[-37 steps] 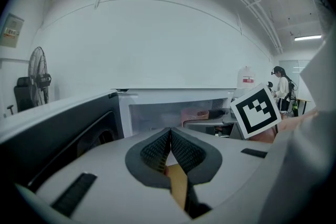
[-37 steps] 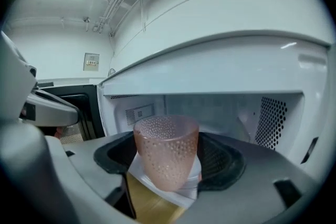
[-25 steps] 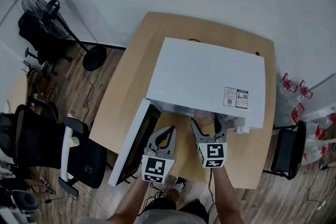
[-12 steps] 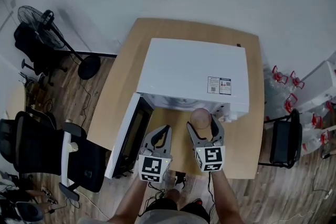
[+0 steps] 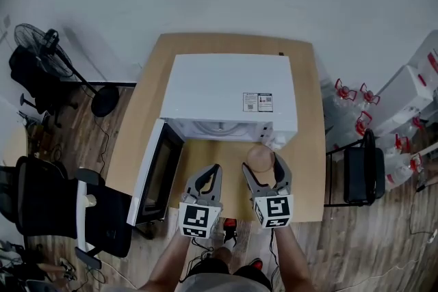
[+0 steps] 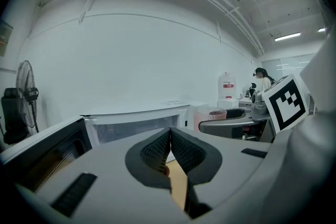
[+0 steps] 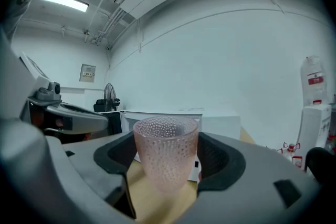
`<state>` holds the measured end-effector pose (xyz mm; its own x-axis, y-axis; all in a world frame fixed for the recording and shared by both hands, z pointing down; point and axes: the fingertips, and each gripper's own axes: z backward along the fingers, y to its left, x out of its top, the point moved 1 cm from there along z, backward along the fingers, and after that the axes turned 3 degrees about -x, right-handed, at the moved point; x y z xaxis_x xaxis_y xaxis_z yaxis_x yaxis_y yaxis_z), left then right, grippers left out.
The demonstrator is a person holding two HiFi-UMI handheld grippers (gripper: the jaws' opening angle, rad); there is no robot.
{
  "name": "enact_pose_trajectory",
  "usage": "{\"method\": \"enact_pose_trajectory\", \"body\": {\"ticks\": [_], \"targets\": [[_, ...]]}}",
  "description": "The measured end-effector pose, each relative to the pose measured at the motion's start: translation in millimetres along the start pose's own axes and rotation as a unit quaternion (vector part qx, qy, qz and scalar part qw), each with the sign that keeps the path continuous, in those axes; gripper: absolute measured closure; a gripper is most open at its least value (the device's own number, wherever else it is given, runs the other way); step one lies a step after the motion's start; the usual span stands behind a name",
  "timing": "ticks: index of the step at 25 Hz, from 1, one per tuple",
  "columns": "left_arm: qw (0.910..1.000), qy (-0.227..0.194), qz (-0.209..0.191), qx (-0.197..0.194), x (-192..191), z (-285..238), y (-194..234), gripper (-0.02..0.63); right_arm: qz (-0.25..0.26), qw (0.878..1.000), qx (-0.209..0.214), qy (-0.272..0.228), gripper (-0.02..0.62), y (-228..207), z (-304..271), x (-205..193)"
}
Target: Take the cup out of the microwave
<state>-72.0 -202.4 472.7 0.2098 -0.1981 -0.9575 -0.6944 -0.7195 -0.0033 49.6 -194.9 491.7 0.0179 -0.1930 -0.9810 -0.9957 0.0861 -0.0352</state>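
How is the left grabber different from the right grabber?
The left gripper has its jaws pressed together, while the right gripper has its jaws apart. The left gripper holds nothing, but the right gripper clamps a pink bumpy cup. Both are grey, and both sit in front of the open microwave.

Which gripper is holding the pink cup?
The right gripper: its jaws squeeze the bumpy pink cup. The left gripper is shut with nothing between.

Wooden table, standing fan, black office chair, water jugs.
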Motion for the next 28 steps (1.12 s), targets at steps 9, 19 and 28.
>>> {"method": "enact_pose_trajectory", "body": {"ticks": [9, 19, 28], "targets": [[0.9989, -0.007, -0.012, -0.046, 9, -8, -62, 0.583, -0.005, 0.999, -0.051, -0.001, 0.224, -47, 60, -4], [0.9953, -0.008, -0.024, -0.093, 7, -19, -127, 0.583, -0.010, 0.994, -0.108, -0.002, 0.224, -96, 120, -17], [0.9910, 0.011, -0.028, -0.130, -12, -34, -174, 0.583, -0.021, 0.988, -0.149, 0.019, 0.224, -132, 162, -51]]}}
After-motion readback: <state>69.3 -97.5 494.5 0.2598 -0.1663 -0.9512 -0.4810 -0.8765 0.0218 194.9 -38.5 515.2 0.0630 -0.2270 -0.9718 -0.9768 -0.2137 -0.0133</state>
